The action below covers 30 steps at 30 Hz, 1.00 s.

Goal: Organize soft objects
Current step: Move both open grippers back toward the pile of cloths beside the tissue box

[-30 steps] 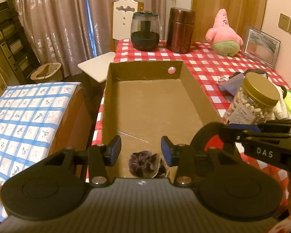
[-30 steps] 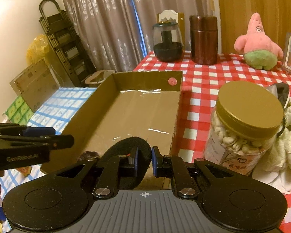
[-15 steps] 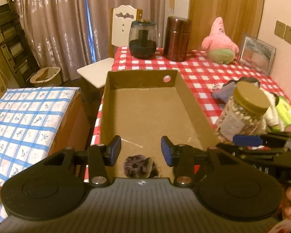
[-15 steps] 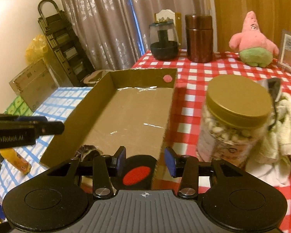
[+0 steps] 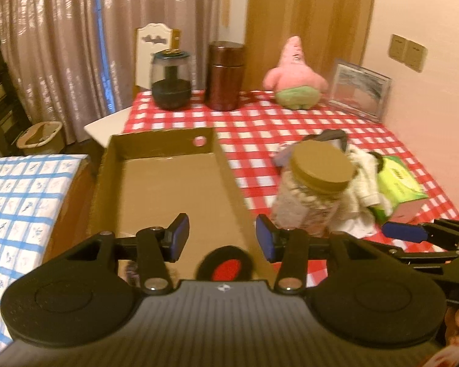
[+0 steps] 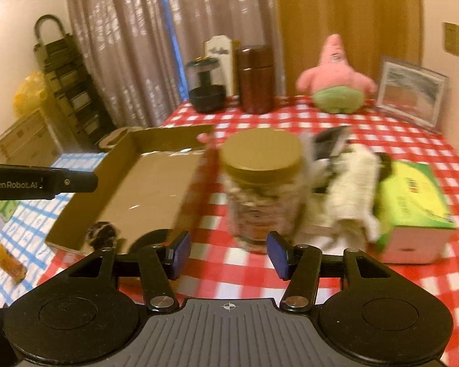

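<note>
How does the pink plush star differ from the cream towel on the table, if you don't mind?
The pink plush star sits upright at the table's far end; the cream towel lies crumpled nearer, beside the jar. The plush is pink with green shorts; the towel is plain cream. Both are soft and outside the cardboard box.

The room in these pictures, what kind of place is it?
Probably a room in a home: a checkered tablecloth on the table, long curtains behind it, and a pink plush toy beside a framed picture.

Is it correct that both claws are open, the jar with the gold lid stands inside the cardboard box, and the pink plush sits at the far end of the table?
Not quite: the jar stands on the checked tablecloth beside the cardboard box, as the right wrist view shows. The rest is correct.
</note>
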Motion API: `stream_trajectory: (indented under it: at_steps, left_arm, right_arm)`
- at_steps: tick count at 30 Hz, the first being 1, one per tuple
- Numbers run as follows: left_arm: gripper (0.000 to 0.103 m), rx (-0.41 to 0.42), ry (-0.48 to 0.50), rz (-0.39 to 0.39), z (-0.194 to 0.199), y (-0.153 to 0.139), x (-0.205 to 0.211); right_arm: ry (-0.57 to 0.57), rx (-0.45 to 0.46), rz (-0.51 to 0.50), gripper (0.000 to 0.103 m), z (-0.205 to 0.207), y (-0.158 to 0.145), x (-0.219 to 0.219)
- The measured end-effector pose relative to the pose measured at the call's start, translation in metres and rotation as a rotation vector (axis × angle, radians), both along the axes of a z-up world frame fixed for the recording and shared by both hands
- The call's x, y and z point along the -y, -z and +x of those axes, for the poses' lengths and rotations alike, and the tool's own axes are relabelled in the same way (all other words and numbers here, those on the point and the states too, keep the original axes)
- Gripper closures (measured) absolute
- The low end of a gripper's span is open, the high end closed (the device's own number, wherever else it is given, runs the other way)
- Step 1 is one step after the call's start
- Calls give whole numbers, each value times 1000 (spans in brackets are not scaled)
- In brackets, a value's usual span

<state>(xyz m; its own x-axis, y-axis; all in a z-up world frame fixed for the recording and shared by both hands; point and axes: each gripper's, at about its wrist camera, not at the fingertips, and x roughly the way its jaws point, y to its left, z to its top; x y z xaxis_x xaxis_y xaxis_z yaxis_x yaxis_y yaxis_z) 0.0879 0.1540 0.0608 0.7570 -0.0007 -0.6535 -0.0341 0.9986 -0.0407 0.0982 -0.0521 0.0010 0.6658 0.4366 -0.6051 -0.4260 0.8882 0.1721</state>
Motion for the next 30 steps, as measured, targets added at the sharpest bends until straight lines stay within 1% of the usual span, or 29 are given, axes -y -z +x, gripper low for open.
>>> stream_trajectory:
  at_steps: [8,11,17,24,30]
  left_arm:
    - [55,9,87,5,12,-7,50]
    - [54,12,121,-1,21,-9,68]
    - [53,15,170,21,38,-12,103]
    - [53,19,214,35,56,-16,132]
    - [53,18,239,47,74,-13,143]
  right_arm:
    - [103,19,-10,44,-2,-11,63]
    - [128,30,-13,43,0,-13,85]
    - [152,48,-12,43,7,-21,121]
    - [155,79,-6,43,20,-32,146]
    - [129,91,-7,43,33,-31,148]
